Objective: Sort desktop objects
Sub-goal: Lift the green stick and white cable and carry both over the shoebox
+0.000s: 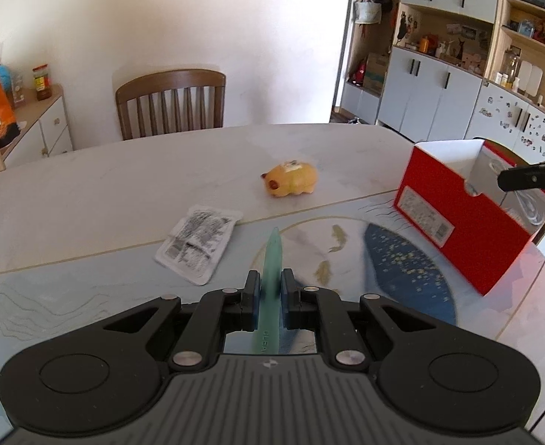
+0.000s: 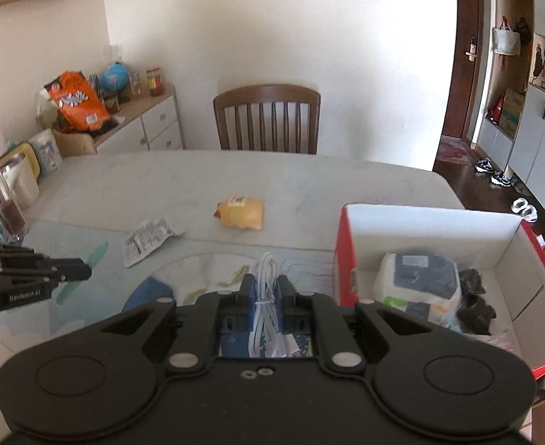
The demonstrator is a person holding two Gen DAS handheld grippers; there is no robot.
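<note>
Red box (image 2: pixel 346 256): at 3 o'clock, already holding a wrapped pack (image 2: pixel 417 285).
Left gripper (image 1: pixel 271 285): clamped on green stick (image 1: pixel 273 256).
Right gripper (image 2: pixel 264 289): clamped on white cable (image 2: pixel 265 274).
Left on table (image 1: pixel 124 170): yellow toy (image 1: pixel 291 180) at 12 o'clock, sachet (image 1: pixel 198 244) at 10 o'clock.

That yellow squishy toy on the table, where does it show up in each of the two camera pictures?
Left wrist view: the yellow toy lies just right of centre, beyond the left claw, left of the red box.
Right wrist view: it lies a little left of centre, left of the box.
Shared landmark: the wooden chair behind the table.
</note>
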